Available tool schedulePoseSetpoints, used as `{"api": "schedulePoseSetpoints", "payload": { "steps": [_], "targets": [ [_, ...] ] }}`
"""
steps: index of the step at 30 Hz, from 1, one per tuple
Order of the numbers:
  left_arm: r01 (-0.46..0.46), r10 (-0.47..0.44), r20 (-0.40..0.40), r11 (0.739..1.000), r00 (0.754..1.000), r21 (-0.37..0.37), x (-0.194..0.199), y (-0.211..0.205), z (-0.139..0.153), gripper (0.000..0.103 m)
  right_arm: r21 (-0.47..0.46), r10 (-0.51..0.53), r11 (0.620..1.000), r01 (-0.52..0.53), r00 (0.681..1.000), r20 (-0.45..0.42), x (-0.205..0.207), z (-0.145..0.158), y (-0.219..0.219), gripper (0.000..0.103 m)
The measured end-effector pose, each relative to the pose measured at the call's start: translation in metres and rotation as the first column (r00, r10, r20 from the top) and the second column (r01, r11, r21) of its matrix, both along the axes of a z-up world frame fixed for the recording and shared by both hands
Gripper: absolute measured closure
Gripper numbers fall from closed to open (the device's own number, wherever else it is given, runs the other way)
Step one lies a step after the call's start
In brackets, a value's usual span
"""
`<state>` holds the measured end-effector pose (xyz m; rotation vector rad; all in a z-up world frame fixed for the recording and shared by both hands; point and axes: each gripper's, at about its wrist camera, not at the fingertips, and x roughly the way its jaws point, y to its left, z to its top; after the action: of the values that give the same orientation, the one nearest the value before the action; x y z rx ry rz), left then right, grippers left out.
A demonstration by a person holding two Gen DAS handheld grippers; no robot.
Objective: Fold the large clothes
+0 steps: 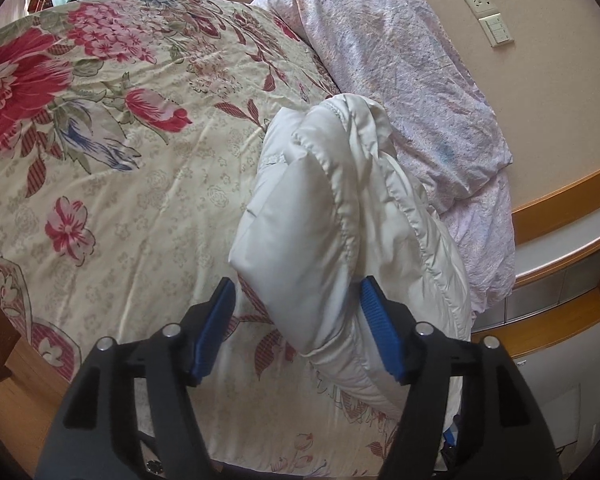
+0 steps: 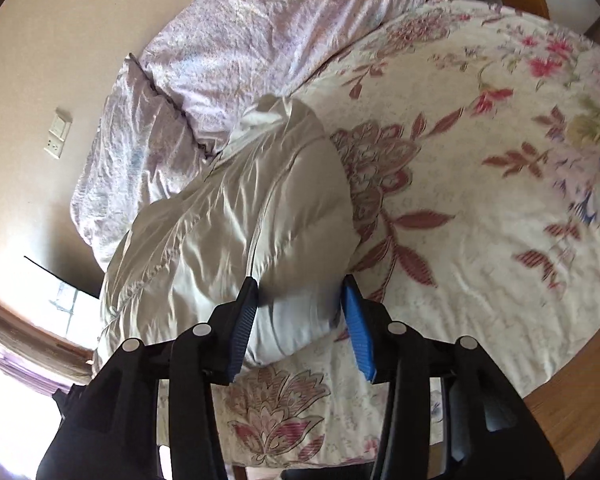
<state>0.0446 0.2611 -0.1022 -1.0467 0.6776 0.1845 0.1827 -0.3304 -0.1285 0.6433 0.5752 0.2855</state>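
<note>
White padded jacket [image 1: 340, 208] bundled lengthwise into a thick roll on the flowered bedspread [image 1: 148, 184], near the bed's edge, just beside a crumpled pale lilac duvet [image 1: 412, 92]. Glossy quilted fabric, puffy, with stitched seams curving over the top and deep creases down the side. Left gripper [image 1: 298, 330] with jaws apart, one blue pad touching the roll's edge, the other clear of it. Right gripper [image 2: 300, 320] likewise parted, the jacket's rounded end lying between the pads; whether they press on it, unclear. Wall switch [image 1: 500, 30] above the duvet.
</note>
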Motion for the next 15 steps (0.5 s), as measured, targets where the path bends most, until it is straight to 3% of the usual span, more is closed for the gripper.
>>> {"api": "schedulePoseSetpoints", "payload": {
  "steps": [3,6,10,15],
  "targets": [
    [0.002,-0.003,0.005,0.999,1.0,0.047,0.002,-0.002,0.003,0.025,-0.091,-0.043,0.995,0.05,0.997,0.071,-0.001,0.024,0.011,0.058],
    [0.013,-0.013,0.005,0.997,1.0,0.078,0.007,-0.005,0.004,0.021,-0.175,0.046,0.984,-0.024,0.991,0.126,0.008,0.041,0.051,0.058],
    [0.016,-0.017,0.008,0.998,1.0,0.062,0.012,-0.005,0.0,0.021,-0.288,0.197,0.947,-0.145,0.968,0.158,0.018,0.05,0.119,0.058],
    [0.016,-0.017,0.017,0.998,1.0,0.065,0.014,-0.007,0.0,0.021,-0.378,0.284,0.904,-0.199,0.941,0.184,0.024,0.061,0.174,0.058]
  ]
}}
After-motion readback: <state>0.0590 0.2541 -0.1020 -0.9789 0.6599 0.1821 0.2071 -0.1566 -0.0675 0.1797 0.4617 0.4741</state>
